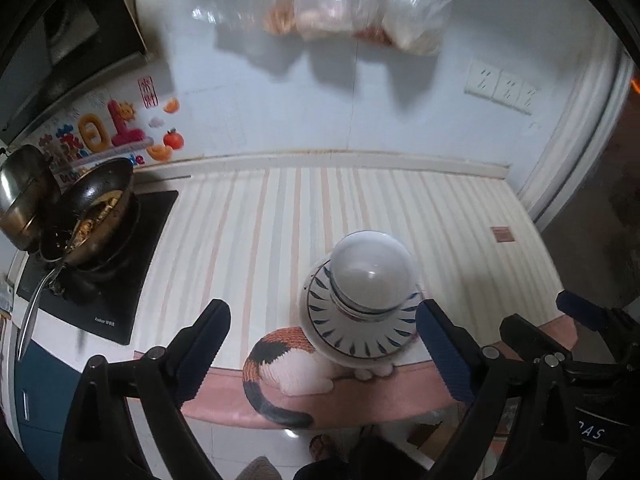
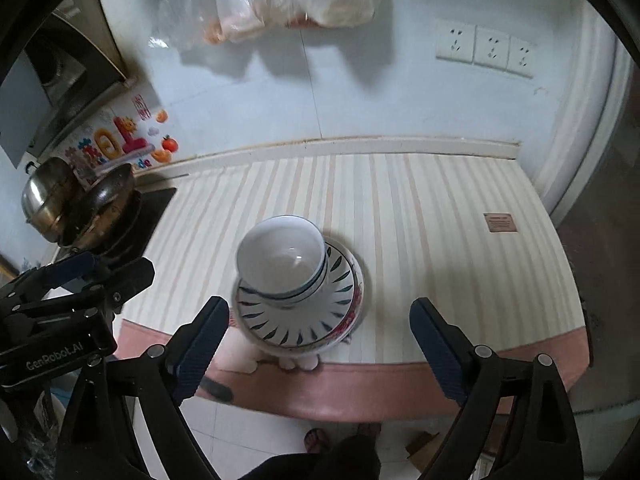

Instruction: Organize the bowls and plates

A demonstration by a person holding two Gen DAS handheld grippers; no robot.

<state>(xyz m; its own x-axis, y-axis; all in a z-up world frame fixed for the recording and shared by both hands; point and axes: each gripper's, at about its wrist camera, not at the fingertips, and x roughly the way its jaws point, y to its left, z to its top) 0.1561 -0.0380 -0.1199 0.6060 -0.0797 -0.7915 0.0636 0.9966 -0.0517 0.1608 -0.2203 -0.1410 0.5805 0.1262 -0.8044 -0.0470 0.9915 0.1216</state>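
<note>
A white bowl with blue rim lines stands nested on a plate with blue dashes, which rests on another plate or bowl with a red pattern. The stack sits near the front edge of the striped counter mat. My left gripper is open and empty, above the front edge, the stack between its fingertips and slightly right. My right gripper is open and empty, the stack just beyond its fingertips. The right gripper also shows in the left wrist view.
A cat picture is printed on the mat's pink front border. A dirty wok and a steel pot sit on the black cooktop at left. Plastic bags hang on the wall. Wall sockets are at right.
</note>
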